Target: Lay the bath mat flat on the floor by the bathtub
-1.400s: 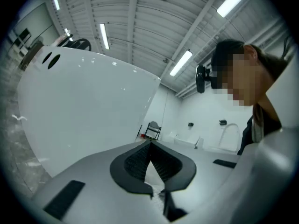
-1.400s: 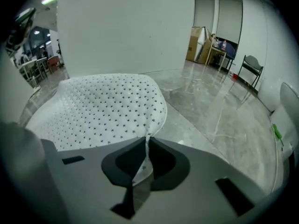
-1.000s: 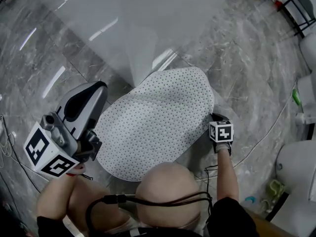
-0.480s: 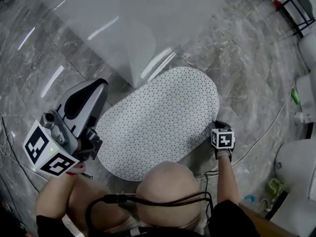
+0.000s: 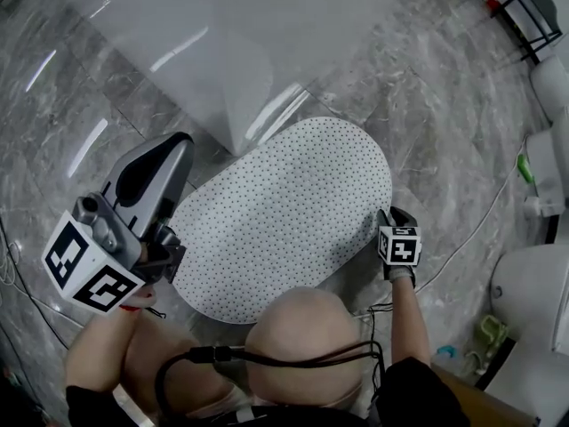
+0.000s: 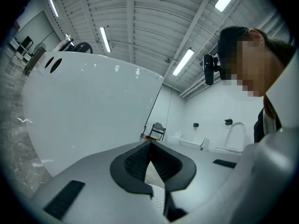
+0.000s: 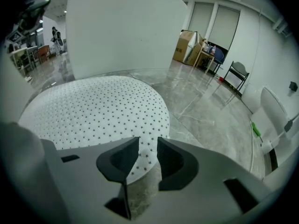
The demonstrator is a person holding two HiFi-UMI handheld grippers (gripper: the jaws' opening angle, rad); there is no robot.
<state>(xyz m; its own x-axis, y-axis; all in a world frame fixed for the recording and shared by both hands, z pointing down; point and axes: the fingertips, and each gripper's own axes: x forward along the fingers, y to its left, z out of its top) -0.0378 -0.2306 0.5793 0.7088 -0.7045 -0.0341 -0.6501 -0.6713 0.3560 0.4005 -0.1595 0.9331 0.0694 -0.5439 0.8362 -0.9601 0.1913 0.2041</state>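
Two grippers flank the bath mat, a white oval with small dark dots. It lies flat on the grey marbled floor, with its far end just beside the white bathtub. The right gripper sits low at the mat's right-hand rim, a gloved hand around it. In the right gripper view its jaws stand apart with nothing clamped. The mat's rim and a patch of bare floor show in the gap between them, and the tub wall rises behind. The left gripper is at the mat's left side, tilted upward, so its own view takes in the tub's side and ceiling lights. There its jaws are together, tips touching. A thin strip of the dotted mat shows in the slit behind the tips, but I cannot tell whether it is pinched or only seen through the slit. A thin cable trails across the floor to the right of the mat.
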